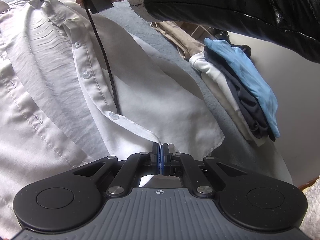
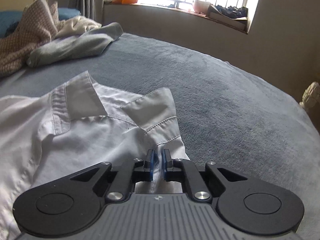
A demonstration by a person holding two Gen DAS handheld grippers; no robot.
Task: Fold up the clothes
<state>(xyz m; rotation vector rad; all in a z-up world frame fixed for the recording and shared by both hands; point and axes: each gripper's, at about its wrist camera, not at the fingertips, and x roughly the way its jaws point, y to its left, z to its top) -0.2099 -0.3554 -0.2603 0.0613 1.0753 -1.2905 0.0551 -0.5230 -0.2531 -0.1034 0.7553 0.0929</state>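
White shirt [image 1: 60, 84] pinched in both tongs

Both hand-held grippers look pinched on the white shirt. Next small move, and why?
Probably lift and draw the right-hand placket flap across toward the buttonhole side. The left hand-held gripper is shut on the shirt hem corner, the right hand-held gripper has fabric between its pads just below the collar, and the front still lies open on the bed.
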